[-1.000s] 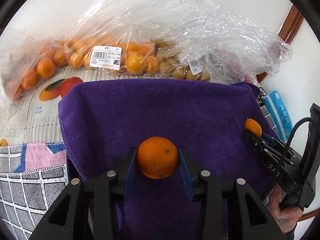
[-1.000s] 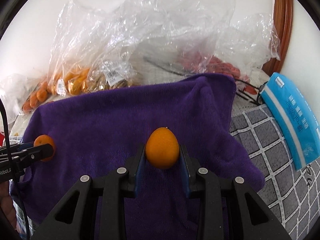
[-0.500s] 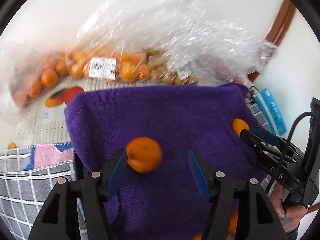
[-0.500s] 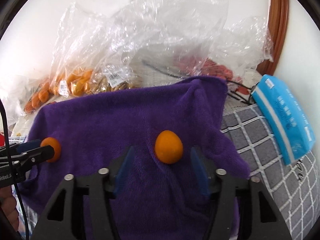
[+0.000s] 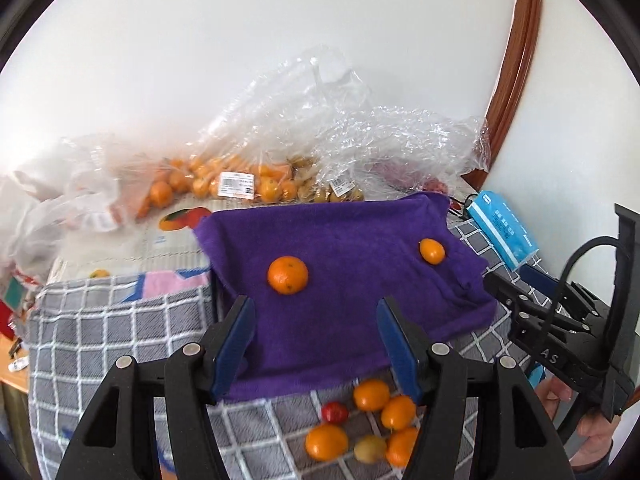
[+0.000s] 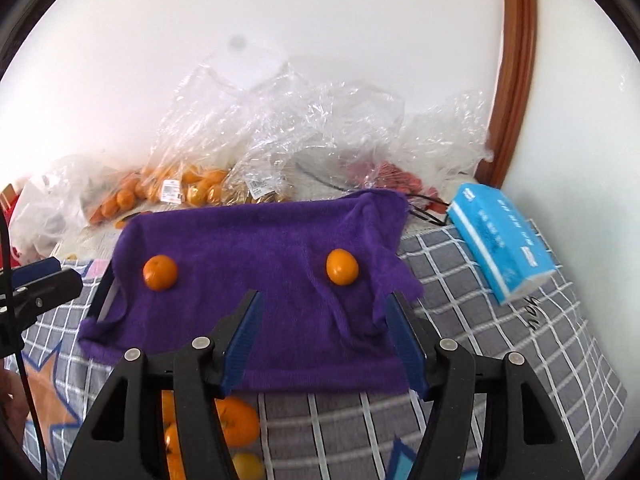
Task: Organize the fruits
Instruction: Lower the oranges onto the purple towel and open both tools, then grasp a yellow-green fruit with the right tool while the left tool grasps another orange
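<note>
A purple towel (image 5: 352,300) (image 6: 260,340) lies spread over the checked cloth. Two oranges rest on it, apart from each other: a larger orange (image 5: 288,275) (image 6: 160,272) towards the left and a smaller orange (image 5: 432,251) (image 6: 342,267) towards the right. My left gripper (image 5: 314,308) hangs open above the towel's near half, behind the larger orange, with nothing between its blue pads. My right gripper (image 6: 323,300) is open too, behind the smaller orange, holding nothing. Each gripper shows at the edge of the other's view: the right gripper (image 5: 510,280) and the left gripper (image 6: 60,276).
Several loose fruits (image 5: 372,424) (image 6: 236,420), mostly orange with one small red one (image 5: 335,412), lie on the grey checked cloth (image 6: 480,320) below the towel's near edge. Clear plastic bags of fruit (image 5: 224,184) (image 6: 192,188) pile against the back wall. A blue tissue pack (image 5: 502,232) (image 6: 500,240) lies at the right.
Both grippers opened and let go of their oranges, which now lie on the towel. Both have pulled back and up, so the loose fruit below the towel has come into view.
</note>
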`<state>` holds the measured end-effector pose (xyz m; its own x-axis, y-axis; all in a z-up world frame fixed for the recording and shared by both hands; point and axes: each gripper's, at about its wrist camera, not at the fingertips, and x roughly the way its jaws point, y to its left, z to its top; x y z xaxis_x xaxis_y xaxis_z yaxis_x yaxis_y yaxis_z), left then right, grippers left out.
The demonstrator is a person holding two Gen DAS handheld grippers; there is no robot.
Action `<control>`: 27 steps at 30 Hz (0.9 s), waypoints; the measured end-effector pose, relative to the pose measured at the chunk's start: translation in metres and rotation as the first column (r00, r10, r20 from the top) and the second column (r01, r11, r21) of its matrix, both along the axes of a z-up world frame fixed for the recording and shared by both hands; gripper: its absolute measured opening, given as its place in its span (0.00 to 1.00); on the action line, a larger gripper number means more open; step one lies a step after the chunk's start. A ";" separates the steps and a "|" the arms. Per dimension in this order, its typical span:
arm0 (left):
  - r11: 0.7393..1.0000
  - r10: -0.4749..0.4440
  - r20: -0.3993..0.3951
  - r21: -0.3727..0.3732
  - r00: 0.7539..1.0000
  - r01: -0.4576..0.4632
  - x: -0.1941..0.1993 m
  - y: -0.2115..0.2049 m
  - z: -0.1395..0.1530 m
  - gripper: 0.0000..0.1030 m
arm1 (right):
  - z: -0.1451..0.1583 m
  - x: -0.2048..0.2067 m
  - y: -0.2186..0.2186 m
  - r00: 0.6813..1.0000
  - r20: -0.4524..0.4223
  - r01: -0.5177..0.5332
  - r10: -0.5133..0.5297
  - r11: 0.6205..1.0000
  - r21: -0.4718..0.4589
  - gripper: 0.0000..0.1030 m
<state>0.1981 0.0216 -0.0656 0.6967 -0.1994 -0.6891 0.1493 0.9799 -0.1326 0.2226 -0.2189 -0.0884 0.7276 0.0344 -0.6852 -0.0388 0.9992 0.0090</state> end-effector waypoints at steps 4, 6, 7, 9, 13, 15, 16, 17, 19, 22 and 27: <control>1.000 0.013 -0.020 0.007 1.000 -0.013 -0.023 0.006 -0.004 0.59 | 0.003 -0.025 -0.003 1.000 0.010 0.016 -0.016 1.000 0.005 0.61; 0.999 0.035 -0.026 -0.011 0.999 -0.035 -0.035 0.013 -0.006 0.59 | 0.005 -0.035 -0.005 1.000 0.003 0.017 -0.017 1.000 0.025 0.61; 0.999 0.045 -0.025 -0.020 0.999 -0.046 -0.041 0.016 -0.007 0.59 | 0.005 -0.039 -0.006 1.000 -0.008 0.014 -0.014 0.999 0.038 0.61; 0.997 0.067 -0.028 -0.030 0.997 -0.068 -0.051 0.024 -0.009 0.59 | 0.006 -0.048 -0.007 1.000 -0.020 0.007 -0.006 0.999 0.048 0.61; 0.995 0.088 -0.040 -0.032 0.995 -0.089 -0.067 0.030 -0.014 0.59 | 0.005 -0.066 -0.009 1.000 -0.025 -0.001 0.003 0.997 0.075 0.61; 0.994 0.102 -0.045 -0.035 0.994 -0.104 -0.076 0.036 -0.017 0.59 | 0.002 -0.072 -0.013 0.999 -0.038 -0.010 0.014 0.994 0.113 0.61; 0.994 0.103 -0.046 -0.039 0.994 -0.105 -0.079 0.039 -0.019 0.59 | 0.000 -0.075 -0.014 0.999 -0.045 -0.011 0.017 0.992 0.127 0.61; 0.993 0.109 -0.048 -0.045 0.993 -0.111 -0.083 0.043 -0.021 0.59 | -0.002 -0.078 -0.015 0.999 -0.047 -0.011 0.018 0.991 0.132 0.61; 0.991 0.124 -0.054 -0.046 0.991 -0.126 -0.087 0.048 -0.026 0.59 | -0.005 -0.081 -0.016 0.999 -0.050 -0.012 0.020 0.990 0.142 0.61; 0.986 0.157 -0.072 -0.048 0.985 -0.161 -0.090 0.059 -0.036 0.59 | -0.012 -0.085 -0.015 0.998 -0.062 -0.016 0.026 0.987 0.158 0.61; 0.980 0.174 -0.132 -0.071 0.976 -0.184 -0.091 0.072 -0.059 0.59 | -0.028 -0.092 -0.011 0.997 -0.065 -0.035 0.046 0.987 0.159 0.61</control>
